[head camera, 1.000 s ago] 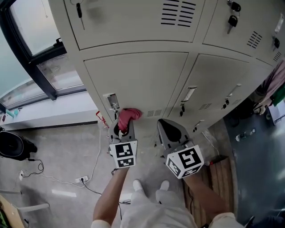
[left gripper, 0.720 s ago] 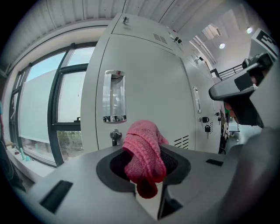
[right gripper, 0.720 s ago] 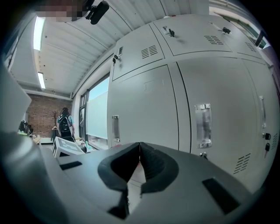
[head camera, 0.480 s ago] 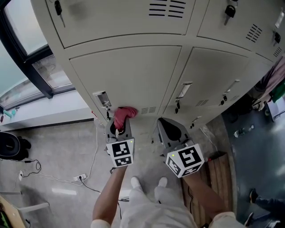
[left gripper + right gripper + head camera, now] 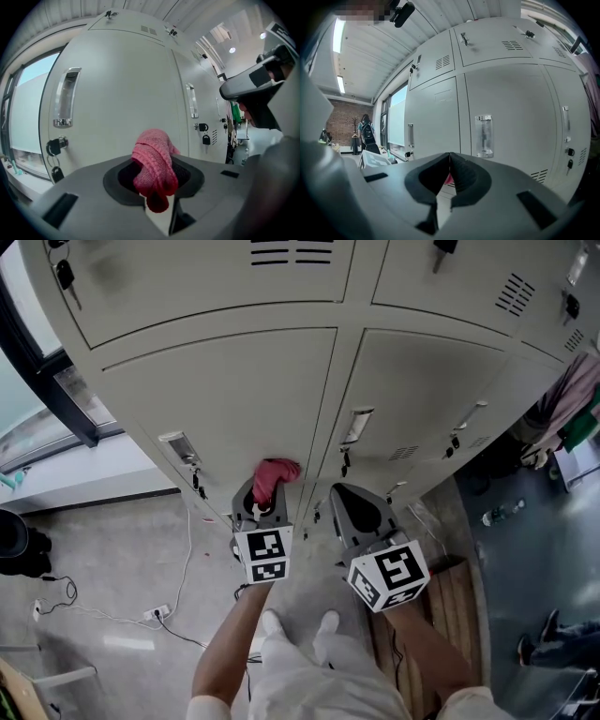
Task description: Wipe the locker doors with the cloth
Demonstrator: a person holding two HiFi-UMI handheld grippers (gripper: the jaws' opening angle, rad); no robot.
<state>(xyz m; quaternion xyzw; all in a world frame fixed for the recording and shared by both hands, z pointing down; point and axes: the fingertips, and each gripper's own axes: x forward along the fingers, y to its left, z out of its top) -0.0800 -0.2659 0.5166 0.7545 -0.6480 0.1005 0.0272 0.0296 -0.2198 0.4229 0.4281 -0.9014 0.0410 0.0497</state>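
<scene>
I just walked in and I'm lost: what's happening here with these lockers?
A person stands facing grey lockers with a gripper in each hand. The left gripper is shut on a pink cloth, held up close to the lower locker doors near the seam between two of them. The right gripper is shut and empty beside it.

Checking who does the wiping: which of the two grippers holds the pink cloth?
The left gripper: the pink cloth is clamped between its jaws, near the lower locker doors. The right gripper has its jaws shut on nothing.
</scene>
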